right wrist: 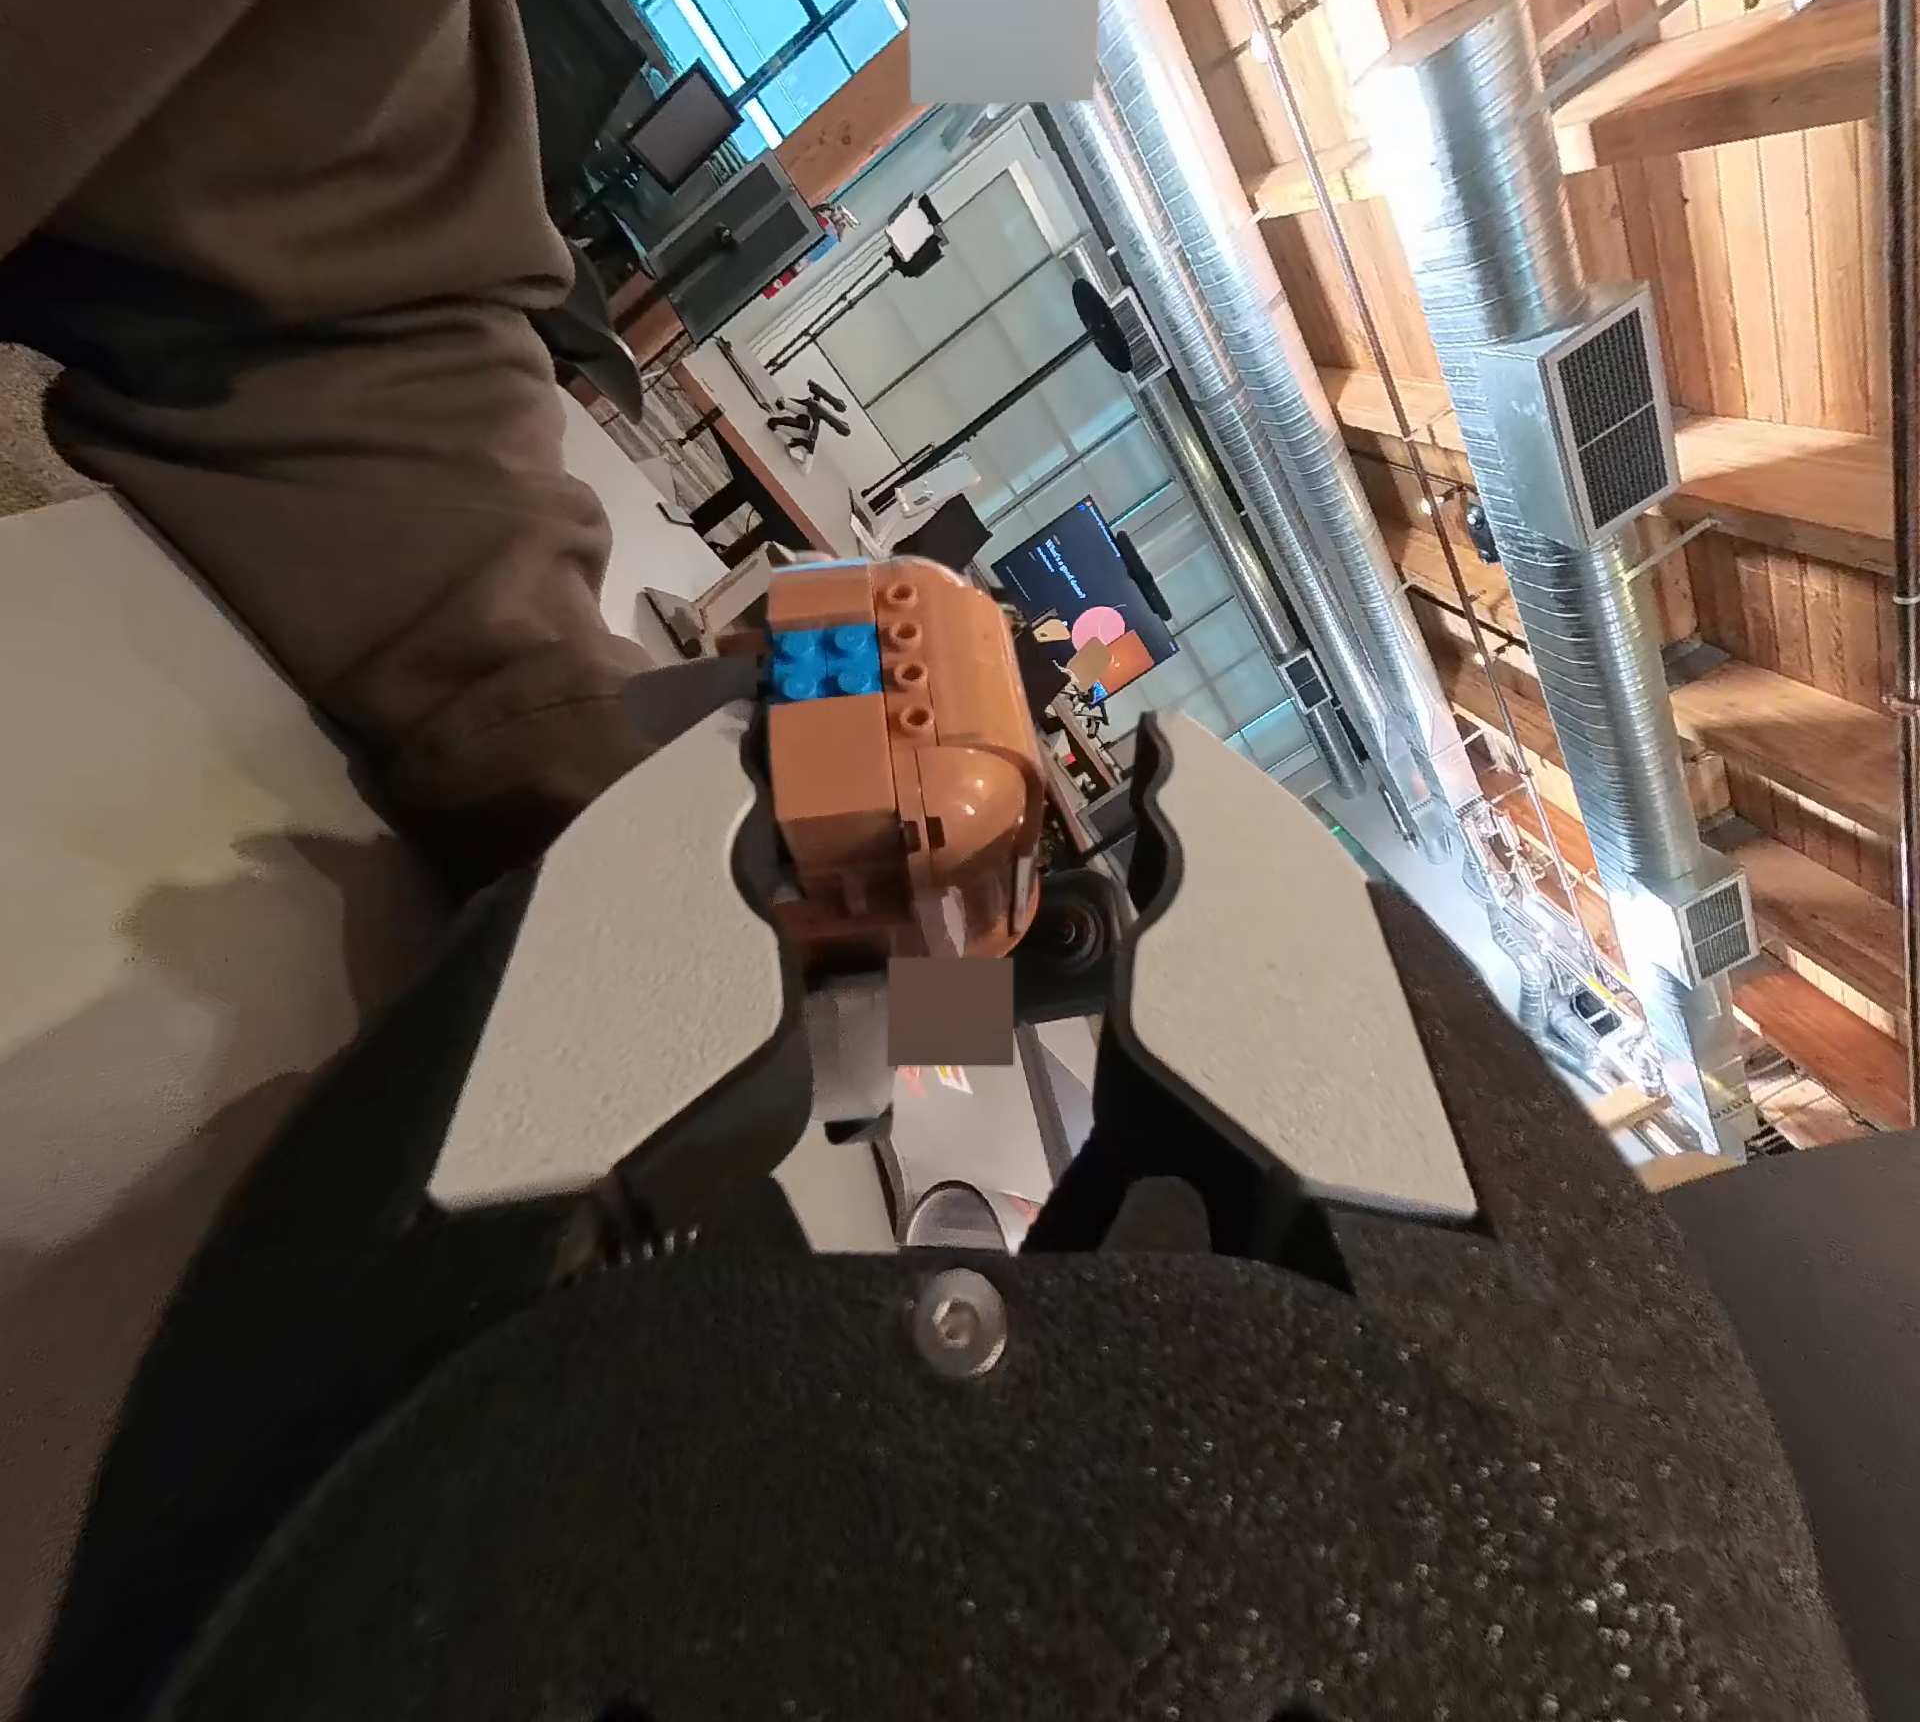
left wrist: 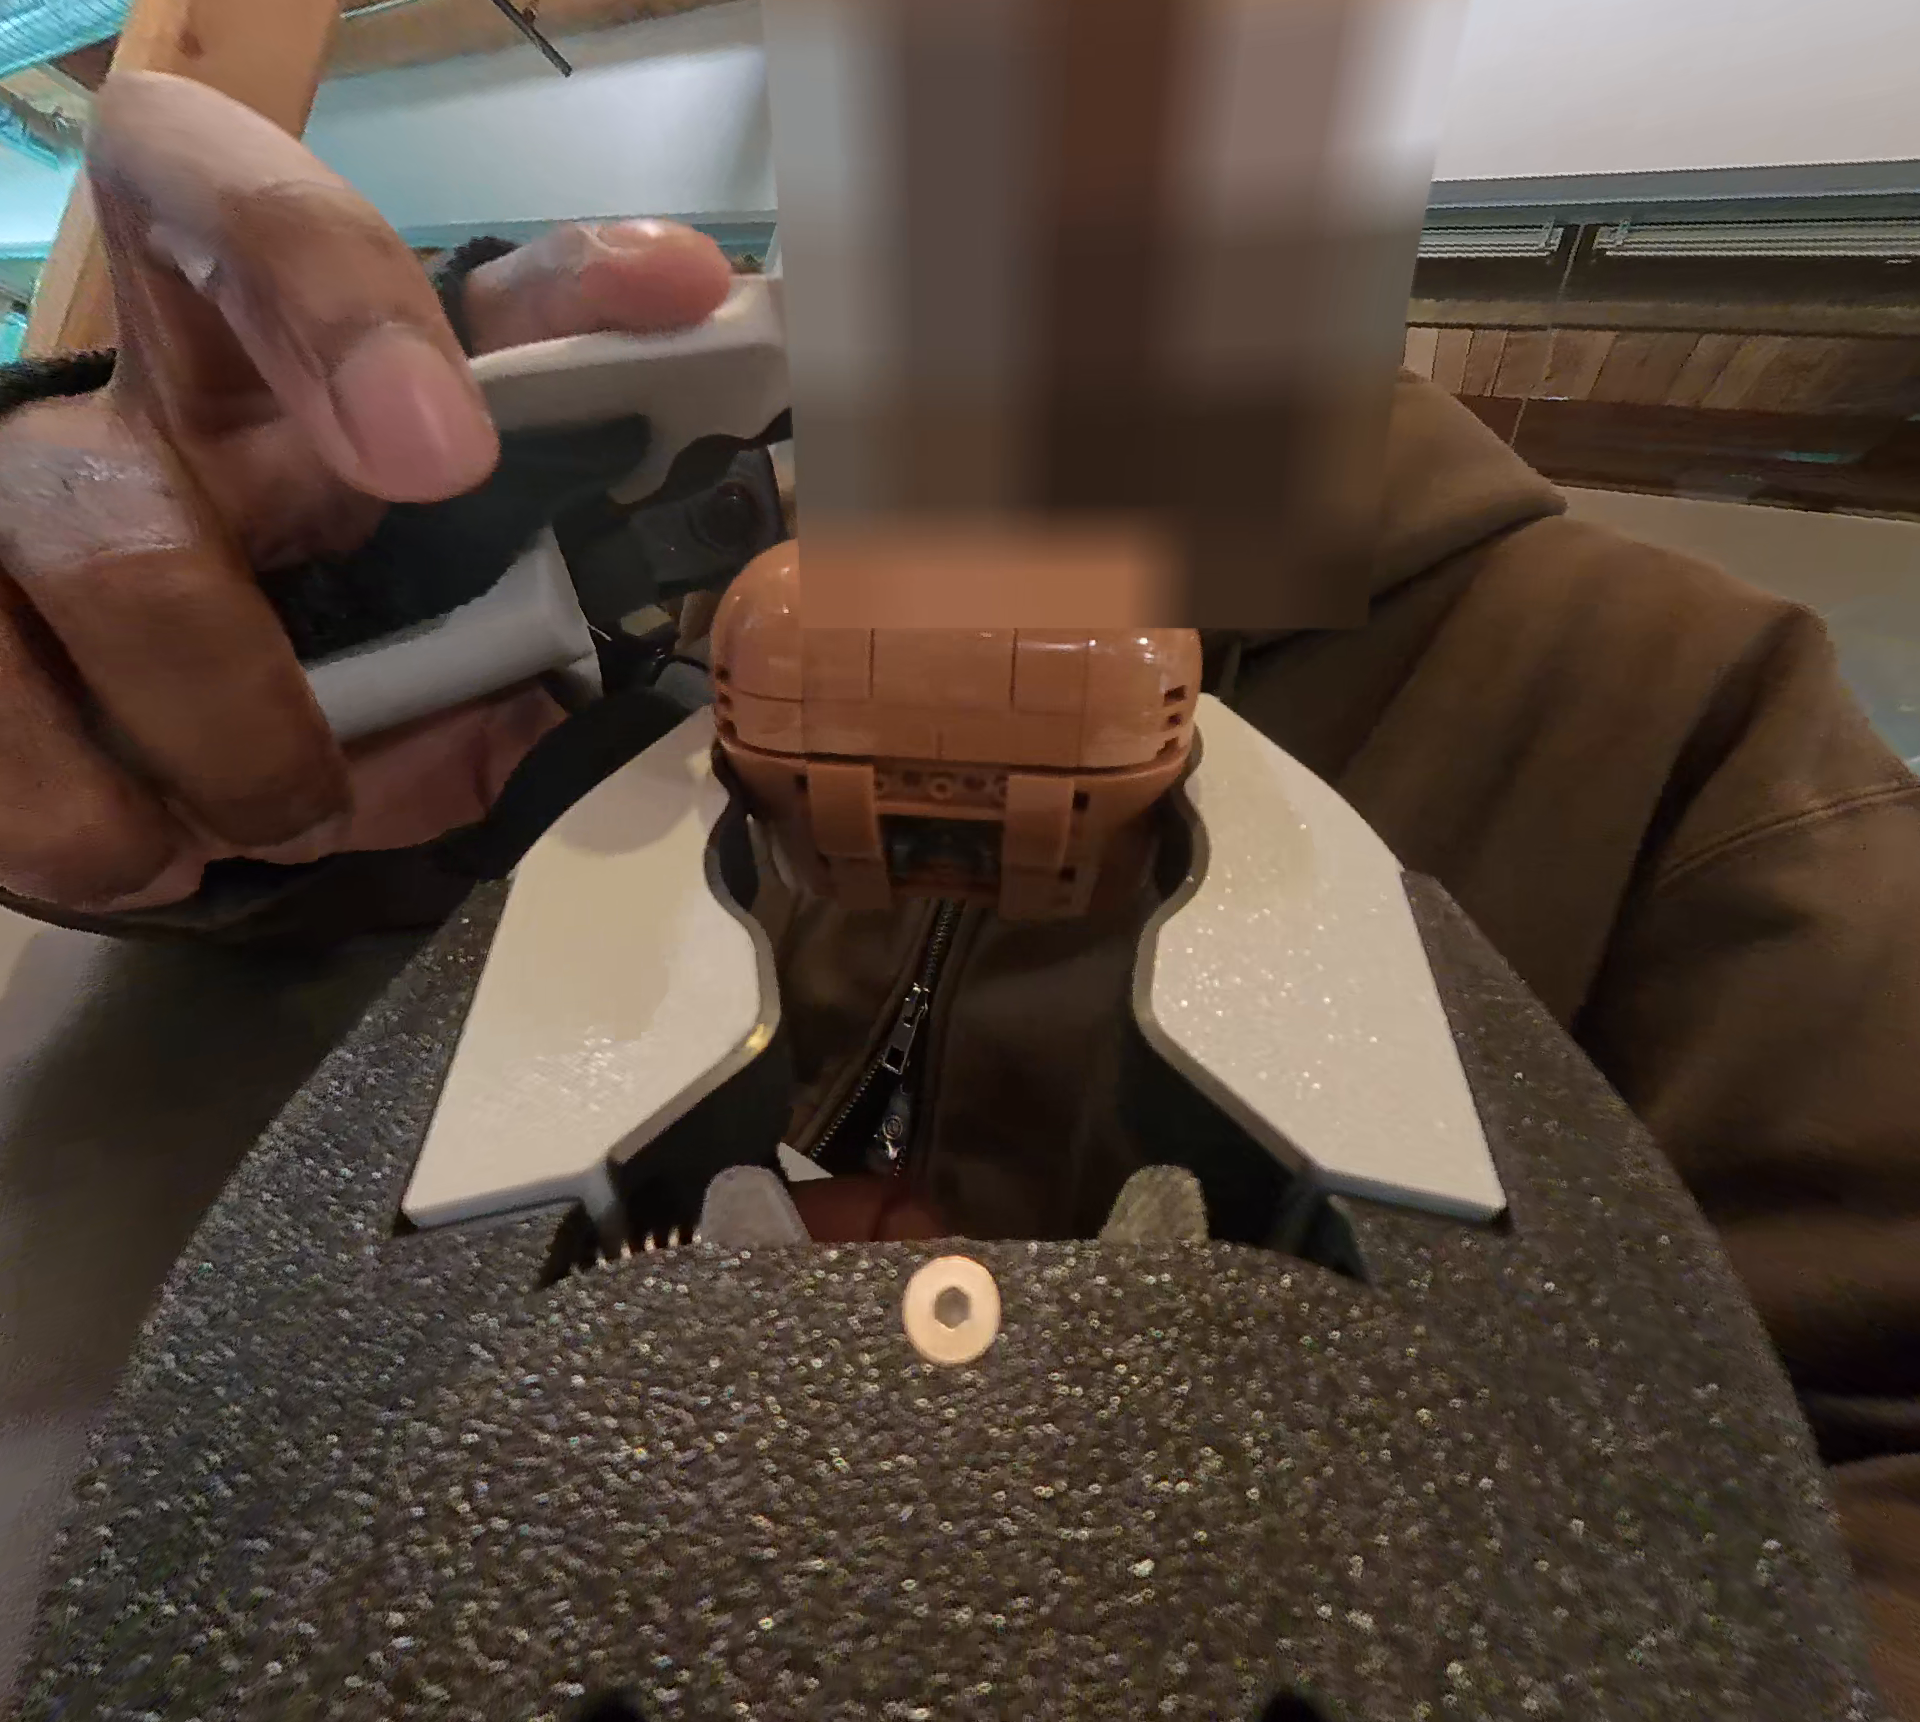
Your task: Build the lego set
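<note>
In the left wrist view a brown lego model [left wrist: 956, 696] with rounded corners sits between my left gripper's [left wrist: 956, 779] white fingertips, which press on both its sides and hold it up in the air. In the right wrist view the same model [right wrist: 935, 799], with a blue brick [right wrist: 821, 664] and a row of studs on it, lies between my right gripper's [right wrist: 945, 737] fingers. The left finger [right wrist: 665, 841] touches it; a gap shows at the right finger [right wrist: 1247, 893]. The right gripper's body [left wrist: 623, 363] and the hand [left wrist: 208, 477] holding it show at left.
A person in a brown zipped hoodie [left wrist: 1558, 841] is close behind the model. A white table surface [right wrist: 156, 685] lies under the sleeve. Wooden ceiling, metal ducts [right wrist: 1507, 322] and distant desks fill the background.
</note>
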